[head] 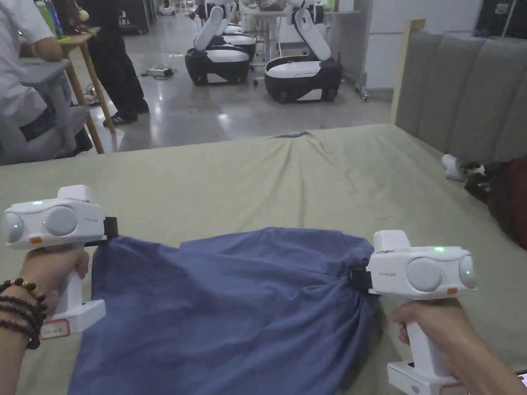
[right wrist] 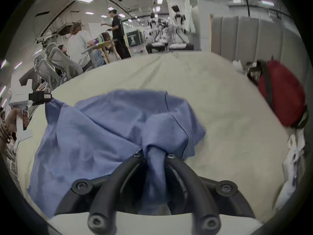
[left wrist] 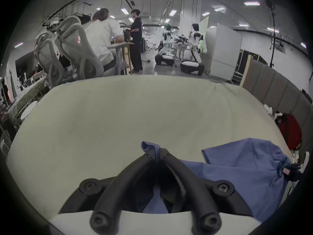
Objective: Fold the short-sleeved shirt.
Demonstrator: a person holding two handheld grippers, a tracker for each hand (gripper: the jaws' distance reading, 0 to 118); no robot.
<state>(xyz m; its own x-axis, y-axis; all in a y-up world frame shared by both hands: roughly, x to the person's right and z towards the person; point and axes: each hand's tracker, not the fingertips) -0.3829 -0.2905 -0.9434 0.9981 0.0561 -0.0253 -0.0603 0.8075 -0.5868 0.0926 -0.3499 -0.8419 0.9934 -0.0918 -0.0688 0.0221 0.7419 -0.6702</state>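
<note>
One blue short-sleeved shirt lies rumpled on the pale green bed, stretched between two sets of tongs. The left tongs are closed on a thin fold at its edge; the right tongs are clamped on a thick bunch of the cloth. A red bag sits by the grey headboard. Two wheeled robots, perhaps more, stand behind.
</note>
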